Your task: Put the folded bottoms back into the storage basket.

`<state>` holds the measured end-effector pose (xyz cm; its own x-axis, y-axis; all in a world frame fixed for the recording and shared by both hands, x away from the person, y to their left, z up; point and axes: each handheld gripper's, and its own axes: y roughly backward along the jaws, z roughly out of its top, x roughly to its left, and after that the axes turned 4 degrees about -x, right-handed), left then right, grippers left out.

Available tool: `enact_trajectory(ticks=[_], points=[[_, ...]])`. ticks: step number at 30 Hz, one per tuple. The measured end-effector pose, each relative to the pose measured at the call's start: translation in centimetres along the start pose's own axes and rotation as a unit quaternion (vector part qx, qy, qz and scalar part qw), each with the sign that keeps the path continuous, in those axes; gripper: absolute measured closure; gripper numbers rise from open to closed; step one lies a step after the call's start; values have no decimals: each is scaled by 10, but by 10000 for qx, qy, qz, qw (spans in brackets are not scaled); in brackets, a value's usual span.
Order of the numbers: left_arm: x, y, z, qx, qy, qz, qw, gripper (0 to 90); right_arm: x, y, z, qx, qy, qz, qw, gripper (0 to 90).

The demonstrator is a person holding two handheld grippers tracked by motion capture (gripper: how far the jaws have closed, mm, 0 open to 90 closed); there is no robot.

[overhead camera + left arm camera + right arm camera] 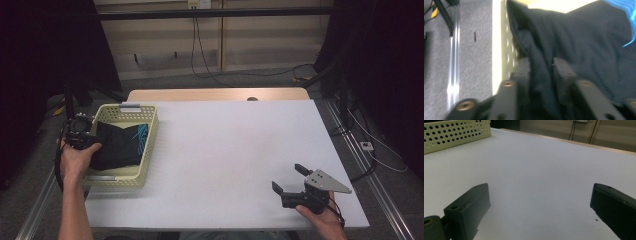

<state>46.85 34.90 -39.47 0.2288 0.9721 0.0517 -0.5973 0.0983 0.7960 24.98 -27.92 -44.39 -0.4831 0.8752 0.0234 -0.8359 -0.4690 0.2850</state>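
Note:
A pale yellow perforated basket [150,134] stands at the table's left edge. Inside it lies a dark navy garment [118,146] with bright blue stripes [141,133]. My left gripper [94,145] reaches in over the basket's left wall, its jaws shut on a fold of that garment. The left gripper view has the dark cloth [579,42] pinched in my left gripper [542,63], beside the basket wall [507,50]. My right gripper [287,177] rests open near the table's front right, nothing between its jaws. The right gripper view looks through my right gripper [540,192] toward the basket [454,132].
The white table top [235,145] stretches wide between basket and right gripper. A wooden strip [215,94] runs along its far edge. Metal rails [370,175] flank the table, and cables [200,55] trail over the grey floor behind.

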Motion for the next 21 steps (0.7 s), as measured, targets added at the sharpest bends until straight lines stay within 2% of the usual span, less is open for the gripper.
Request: enact_trajectory(ticks=[3, 5, 8, 12, 15, 16, 18, 21], points=[[-3, 5, 1, -221, -27, -138, 9997, 498, 0, 0, 0, -2, 0, 3, 10000, 25], [-6, 8, 3, -266, -145, -169, 9994, 407, 0, 0, 0, -12, 6, -3, 10000, 24], [-10, 13, 6, -439, -291, -219, 9984, 330, 0, 0, 0, -10, -1, 4, 10000, 24], [-13, 24, 11, -797, -225, -292, 9961, 253, 0, 0, 0, -16, 4, -3, 10000, 24], [-16, 32, 14, -1080, -161, -418, 9931, 227, 0, 0, 0, -16, 5, -4, 10000, 24], [-17, 33, 15, -1122, -167, -426, 9926, 205, 0, 0, 0, -15, 2, -3, 10000, 24], [-24, 37, 18, -1168, -235, -253, 9926, 175, 0, 0, 0, -17, 6, -3, 10000, 24], [-35, 41, 25, -1312, -336, -402, 9900, 147, 0, 0, 1, -22, -1, -31, 10000, 24]])
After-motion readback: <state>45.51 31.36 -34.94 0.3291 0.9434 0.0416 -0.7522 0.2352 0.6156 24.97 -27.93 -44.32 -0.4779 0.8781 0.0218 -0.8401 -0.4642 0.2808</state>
